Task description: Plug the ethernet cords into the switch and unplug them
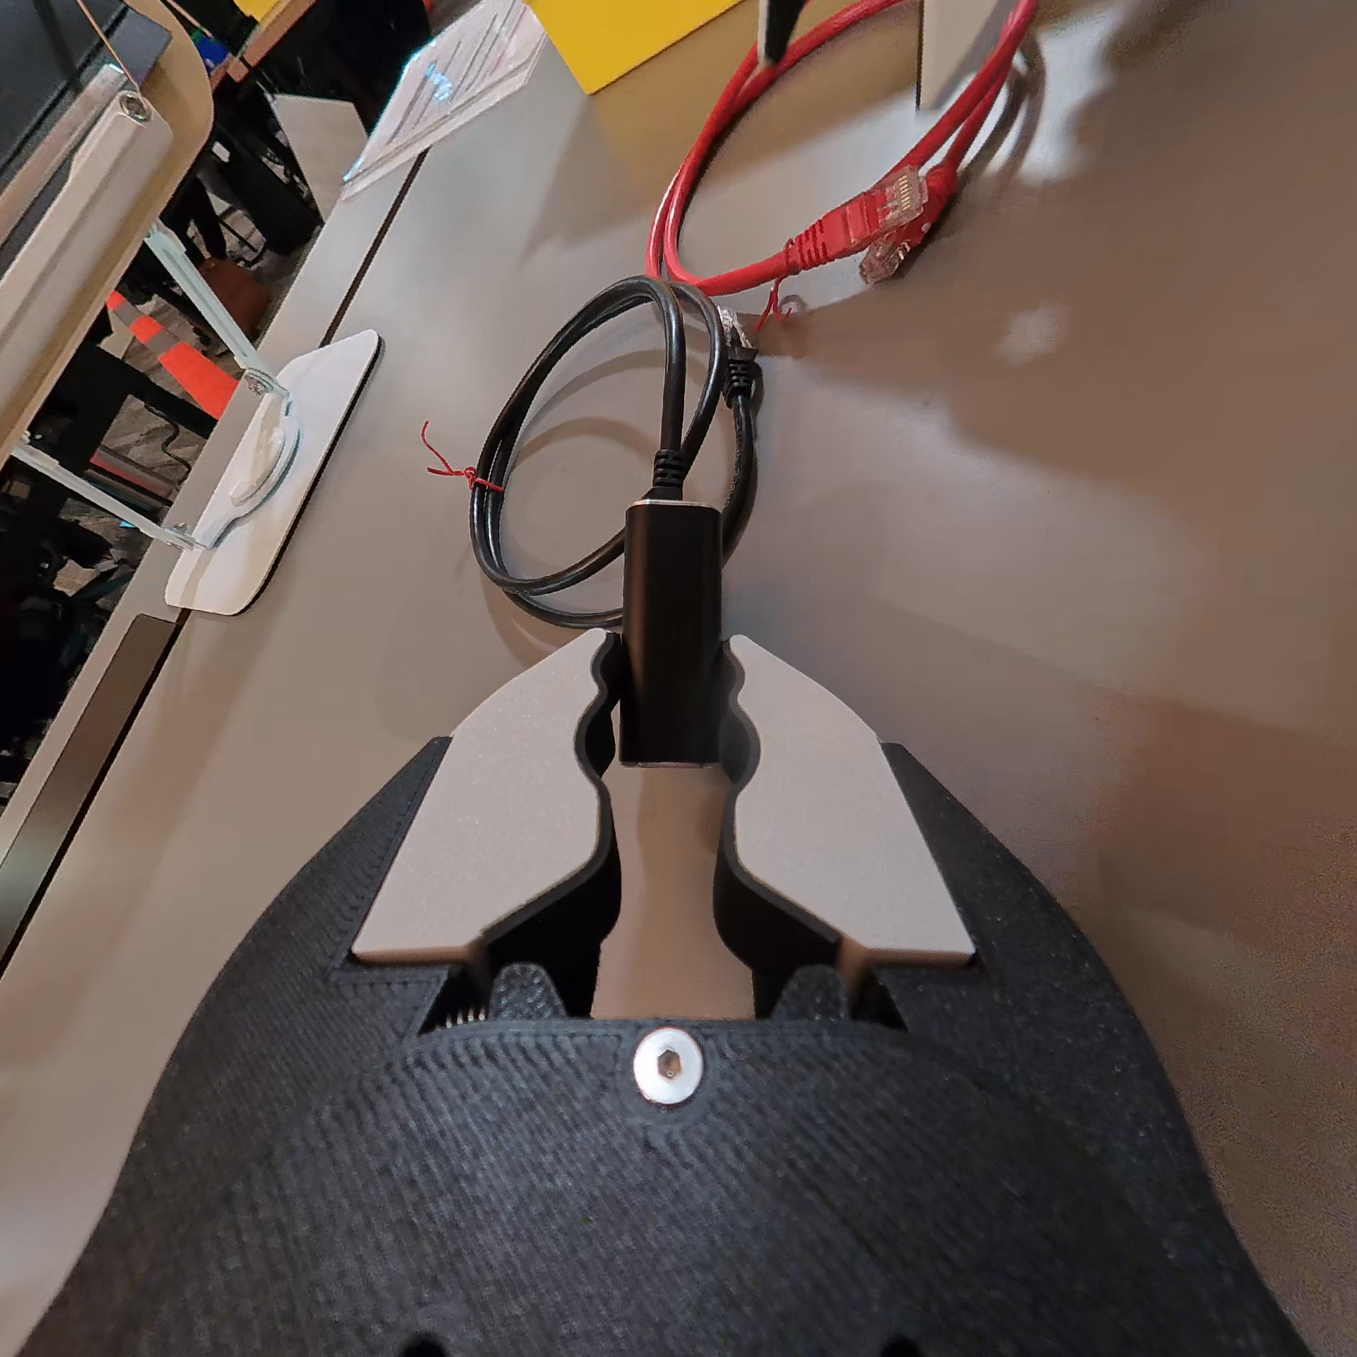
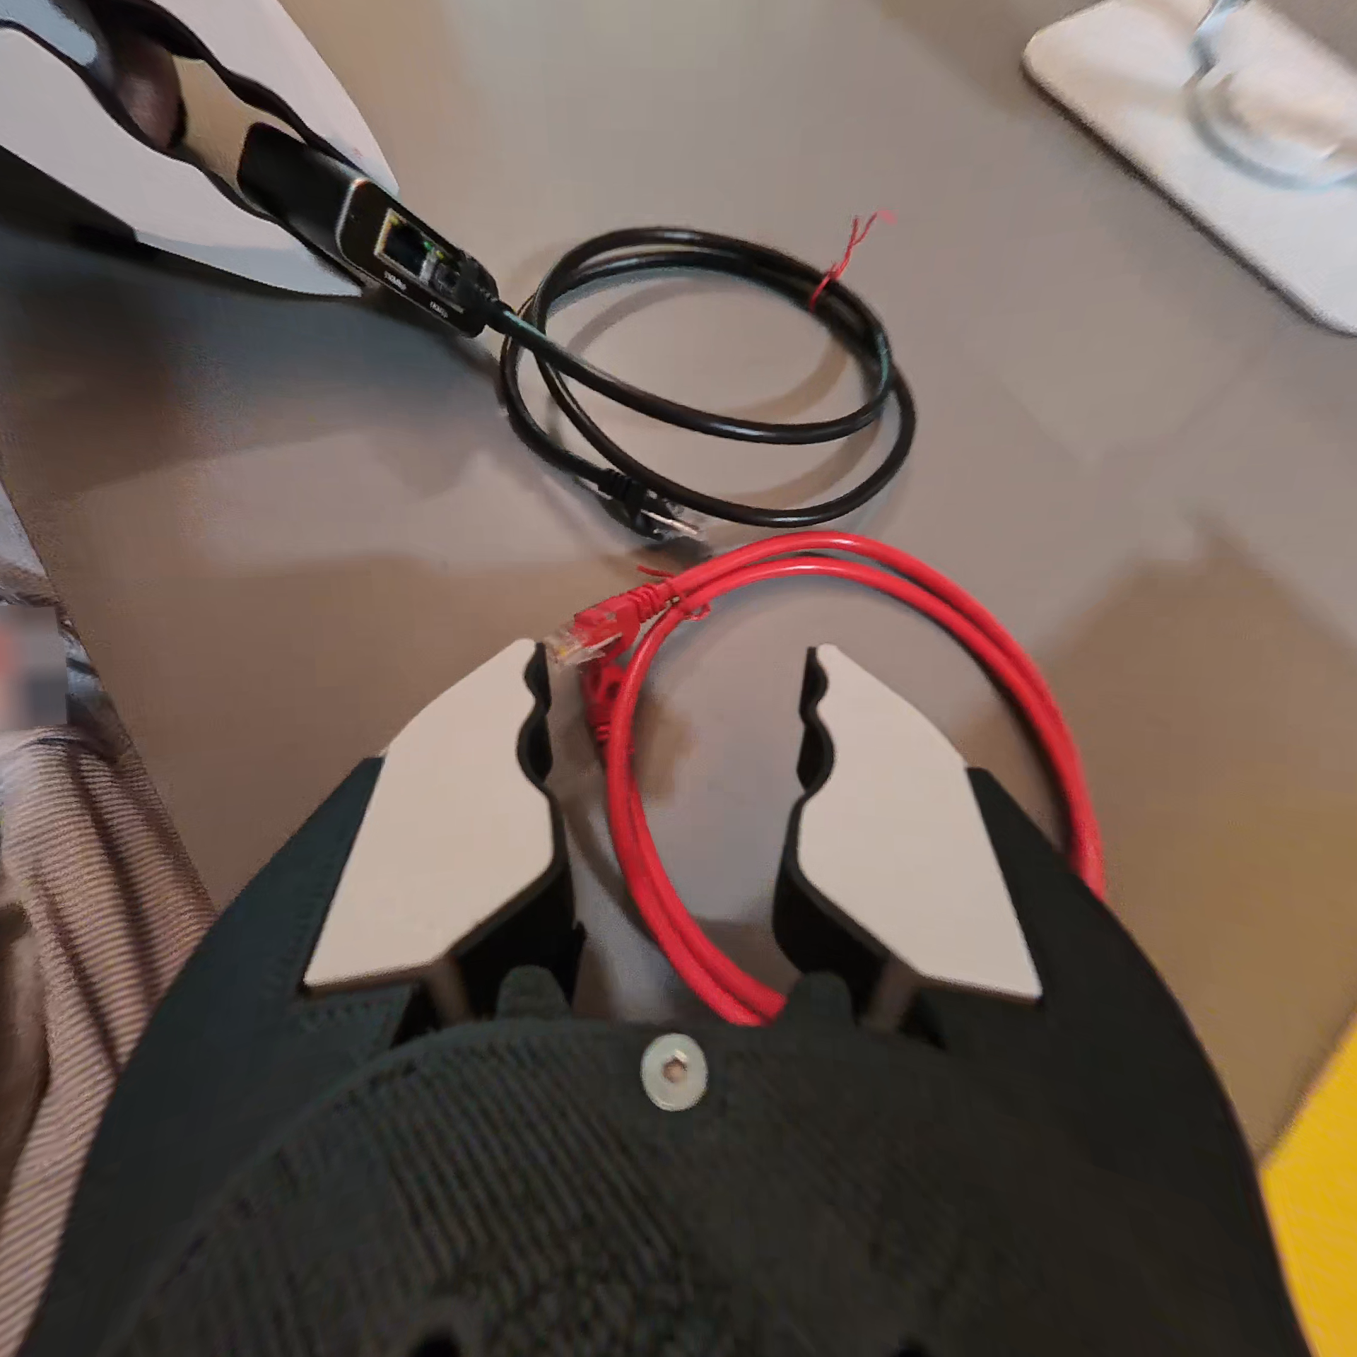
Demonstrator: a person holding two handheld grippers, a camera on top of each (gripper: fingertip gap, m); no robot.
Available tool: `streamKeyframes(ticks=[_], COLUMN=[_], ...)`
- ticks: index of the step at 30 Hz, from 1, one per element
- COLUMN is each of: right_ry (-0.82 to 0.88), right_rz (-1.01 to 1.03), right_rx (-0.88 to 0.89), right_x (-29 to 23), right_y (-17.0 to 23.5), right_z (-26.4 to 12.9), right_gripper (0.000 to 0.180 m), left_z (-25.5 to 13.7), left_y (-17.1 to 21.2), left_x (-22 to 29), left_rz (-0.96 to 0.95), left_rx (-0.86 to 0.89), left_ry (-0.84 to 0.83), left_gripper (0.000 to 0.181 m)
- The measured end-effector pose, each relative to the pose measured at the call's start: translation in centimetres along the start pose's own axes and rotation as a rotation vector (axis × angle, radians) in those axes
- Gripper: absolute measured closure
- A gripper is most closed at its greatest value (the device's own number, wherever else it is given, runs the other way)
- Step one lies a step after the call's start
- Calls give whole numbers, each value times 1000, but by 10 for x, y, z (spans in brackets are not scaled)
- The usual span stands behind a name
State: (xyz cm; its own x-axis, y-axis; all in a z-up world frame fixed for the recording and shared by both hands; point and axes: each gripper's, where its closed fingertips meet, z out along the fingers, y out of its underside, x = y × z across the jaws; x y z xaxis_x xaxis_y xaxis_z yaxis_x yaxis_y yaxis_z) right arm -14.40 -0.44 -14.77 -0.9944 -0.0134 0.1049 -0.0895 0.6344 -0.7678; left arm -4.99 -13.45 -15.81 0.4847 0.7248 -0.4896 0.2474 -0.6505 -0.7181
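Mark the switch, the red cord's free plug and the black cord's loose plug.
switch [image 1: 668, 631]: left wrist view, top face.
red cord's plug [image 2: 587, 637]: right wrist view, clear tip.
black cord's plug [image 2: 664, 520]: right wrist view, tip.

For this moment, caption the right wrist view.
Open hand-held gripper poised over coiled red cord; black switch held beyond.

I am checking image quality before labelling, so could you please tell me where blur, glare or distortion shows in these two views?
Left wrist view: the black switch between the fingers is sharp; the red cord and the far table smear toward the top right, and edges bow from the wide lens. Right wrist view: soft motion blur overall, the black cord slightly streaked, pale reflections on the table.
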Motion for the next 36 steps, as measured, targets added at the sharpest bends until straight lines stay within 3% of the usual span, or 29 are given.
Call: streamKeyframes(ticks=[2, 5, 10, 17, 21, 29, 33, 36], right_ry=[26, -23, -115, 40, 112, 62, 18, 46], right_rz=[-57, -113, -167, -364, -409, -376, -363, -348], right_rx=[16, 24, -60, -173, -173, -151, -118, -149], right_x=[1, -14, -44, -35, -27, -26, -35, -27], right_y=[-1, 7, 32, 45, 41, 32, 25, 30], right_z=[-12, -24, -21, -7, -7, 2, 5, 8], right_gripper=[122, 151, 162, 157, 145, 140, 150, 144], left_z=[0, 0, 0, 0, 0, 0, 0, -1], left_y=[0, 0, 0, 0, 0, 1, 1, 1], left_x=[0, 0, 0, 0, 0, 0, 0, 0], left_rz=[0, 0, 0, 1, 2, 3, 3, 3], left_rx=[0, 0, -1, -2, -2, -1, -2, -1], left_ry=[0, 0, -1, -2, -2, -2, -2, -2], left_gripper=[156, 156, 156, 156, 156, 156, 156, 156])
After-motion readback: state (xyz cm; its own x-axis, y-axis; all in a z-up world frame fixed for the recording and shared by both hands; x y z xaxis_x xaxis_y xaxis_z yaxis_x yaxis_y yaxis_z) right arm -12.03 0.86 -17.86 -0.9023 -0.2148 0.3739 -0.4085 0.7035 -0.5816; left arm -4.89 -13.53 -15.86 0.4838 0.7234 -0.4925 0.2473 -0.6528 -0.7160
